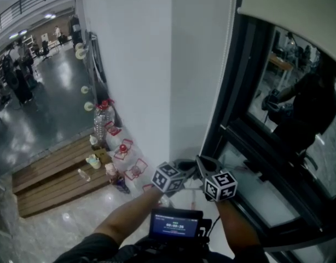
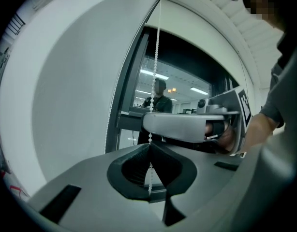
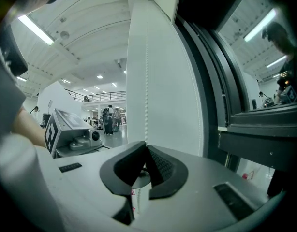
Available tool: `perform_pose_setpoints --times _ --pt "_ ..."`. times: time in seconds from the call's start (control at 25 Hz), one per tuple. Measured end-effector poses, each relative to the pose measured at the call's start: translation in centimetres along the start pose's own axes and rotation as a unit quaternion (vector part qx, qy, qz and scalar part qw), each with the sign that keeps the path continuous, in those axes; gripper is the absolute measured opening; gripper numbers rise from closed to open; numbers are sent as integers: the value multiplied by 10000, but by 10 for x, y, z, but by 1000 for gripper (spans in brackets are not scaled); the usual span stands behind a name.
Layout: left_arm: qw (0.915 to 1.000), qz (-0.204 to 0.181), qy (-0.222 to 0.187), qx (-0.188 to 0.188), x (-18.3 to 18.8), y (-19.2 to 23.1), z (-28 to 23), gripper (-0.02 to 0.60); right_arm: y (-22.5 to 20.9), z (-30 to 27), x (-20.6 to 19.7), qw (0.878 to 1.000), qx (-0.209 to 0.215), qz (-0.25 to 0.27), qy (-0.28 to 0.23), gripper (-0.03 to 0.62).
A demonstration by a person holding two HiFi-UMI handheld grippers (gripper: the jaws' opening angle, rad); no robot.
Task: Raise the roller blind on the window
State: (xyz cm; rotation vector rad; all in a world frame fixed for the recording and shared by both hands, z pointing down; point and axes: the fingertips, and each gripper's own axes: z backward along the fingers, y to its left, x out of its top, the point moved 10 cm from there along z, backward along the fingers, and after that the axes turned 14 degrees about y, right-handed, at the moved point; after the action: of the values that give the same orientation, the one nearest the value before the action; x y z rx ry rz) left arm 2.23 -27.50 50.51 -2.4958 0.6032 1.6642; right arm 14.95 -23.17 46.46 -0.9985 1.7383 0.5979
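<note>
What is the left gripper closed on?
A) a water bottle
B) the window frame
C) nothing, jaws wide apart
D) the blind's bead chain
D: in the left gripper view the left gripper has its jaws together on the bead chain, which runs straight up from between them.

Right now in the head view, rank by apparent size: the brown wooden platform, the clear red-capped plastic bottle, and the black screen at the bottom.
1. brown wooden platform
2. black screen, though nearness to the camera enlarges it
3. clear red-capped plastic bottle
</note>
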Motion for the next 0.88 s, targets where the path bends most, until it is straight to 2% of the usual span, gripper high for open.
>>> perform_pose_setpoints --times 0.16,0.32,0.8,0.88 --pt "10000 15 78 32 -12 0 -6 -1 -1 -4 -13 10000 -2 -43 82 17" --pt "9997 188 75 118 -19 0 -10 0 -2 -5 -17 9999 -18 -98 83 17" --pt "9994 271 189 -71 -13 2 -4 3 -3 -3 -16 9997 37 -243 18 17" --pt "9990 363 254 -69 -9 4 8 39 -3 -3 -14 9996 46 -277 -3 17"
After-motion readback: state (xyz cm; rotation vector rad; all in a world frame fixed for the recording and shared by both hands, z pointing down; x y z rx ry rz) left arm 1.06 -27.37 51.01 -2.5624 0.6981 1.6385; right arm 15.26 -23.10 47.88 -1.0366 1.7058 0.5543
